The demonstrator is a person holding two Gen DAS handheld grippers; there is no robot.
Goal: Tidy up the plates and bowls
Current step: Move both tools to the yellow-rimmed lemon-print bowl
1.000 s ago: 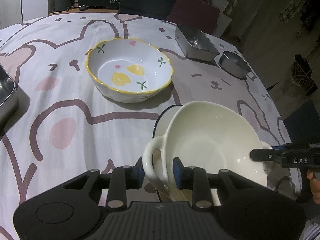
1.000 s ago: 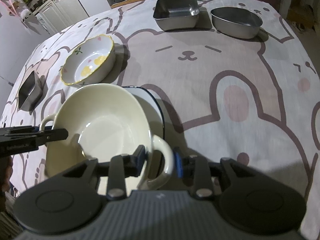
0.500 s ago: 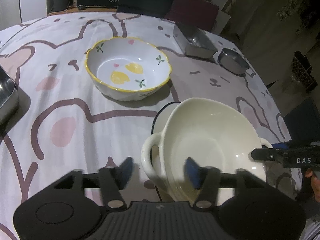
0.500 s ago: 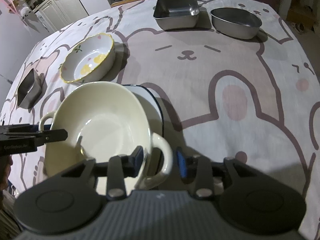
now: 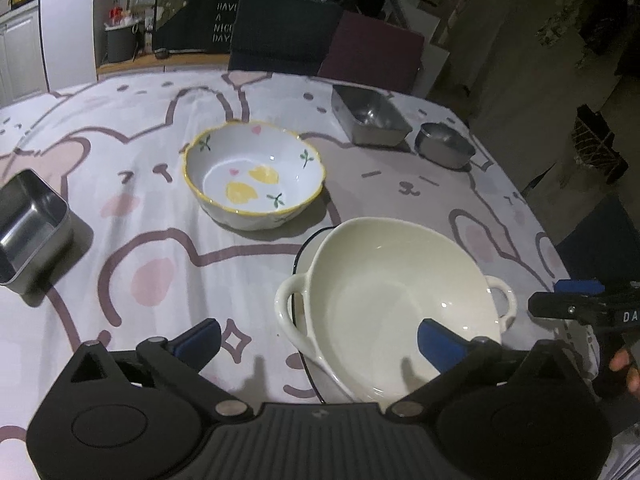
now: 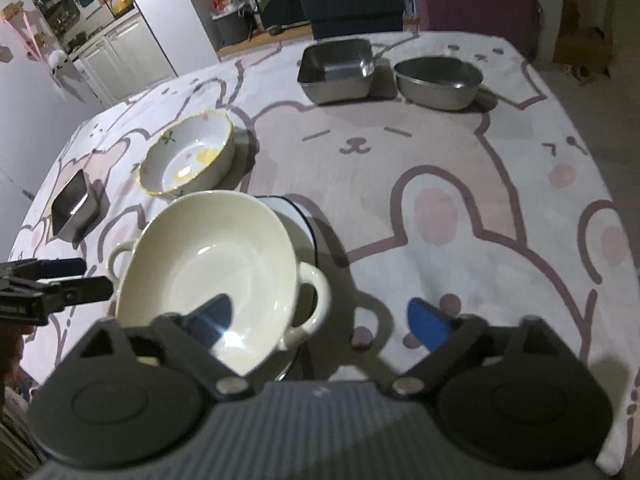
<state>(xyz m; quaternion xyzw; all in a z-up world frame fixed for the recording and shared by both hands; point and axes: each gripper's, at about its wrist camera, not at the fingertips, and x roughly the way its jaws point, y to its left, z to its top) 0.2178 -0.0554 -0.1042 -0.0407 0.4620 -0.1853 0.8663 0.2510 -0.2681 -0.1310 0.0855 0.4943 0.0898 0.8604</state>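
A dark panel beyond the table (image 5: 120, 152) reads "HAVE A NICE DAY" (image 5: 222, 23) in pale capitals, its first word partly cut off; the letters "DA" (image 5: 631, 316) show on the right gripper's body where it enters the left wrist view at 3 o'clock. The cream two-handled bowl (image 5: 392, 300) is glossy, deep and empty, with a loop handle on each side; it sits tilted on a white plate with a dark blue rim (image 5: 310, 242), near the table edge closest to the person. The left gripper (image 5: 318, 338) has just opened: its jaws stand spread wide with blue pads either side of the bowl's left handle, touching nothing. The right gripper (image 6: 318, 318) has likewise just opened, its jaws spread clear of the right handle. At 11 o'clock from the cream bowl stands a white scalloped bowl with a yellow rim (image 5: 254, 178), painted with lemons, green sprigs and pink hearts. A square steel container (image 5: 30, 232) sits at 9 o'clock; a second steel tray (image 5: 370, 120) and a round steel bowl (image 5: 444, 146) sit at 1 o'clock. The tablecloth is white with pink-cheeked bear and rabbit outlines. Behind are dark chair backs (image 5: 280, 36), white cabinets (image 6: 112, 60) and a grey bin (image 5: 120, 42).
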